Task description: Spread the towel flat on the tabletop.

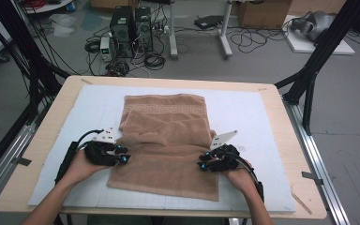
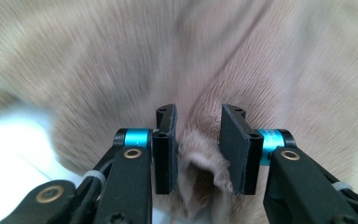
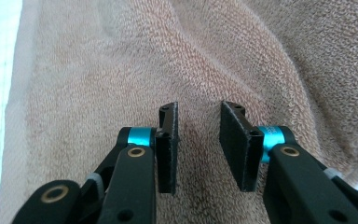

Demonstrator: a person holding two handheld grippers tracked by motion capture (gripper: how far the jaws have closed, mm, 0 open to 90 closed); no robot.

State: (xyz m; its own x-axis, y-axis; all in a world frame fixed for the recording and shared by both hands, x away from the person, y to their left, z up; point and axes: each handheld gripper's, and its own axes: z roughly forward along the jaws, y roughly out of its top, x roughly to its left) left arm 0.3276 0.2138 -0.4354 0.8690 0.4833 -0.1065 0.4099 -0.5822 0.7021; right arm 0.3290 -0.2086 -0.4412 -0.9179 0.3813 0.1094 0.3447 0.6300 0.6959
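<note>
The tan towel (image 1: 165,143) lies partly folded on the white mat (image 1: 248,112) of the bench (image 1: 51,122). The left hand-held gripper (image 2: 198,148) pinches a blurred fold of it, whose lower part is cut off. The right hand-held gripper (image 3: 199,148) is released, nothing between its pads.

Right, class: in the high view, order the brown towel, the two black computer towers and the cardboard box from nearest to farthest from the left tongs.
1. Brown towel, right beside the left tongs.
2. Two black computer towers, on the floor beyond the table.
3. Cardboard box, far right on the floor.
</note>
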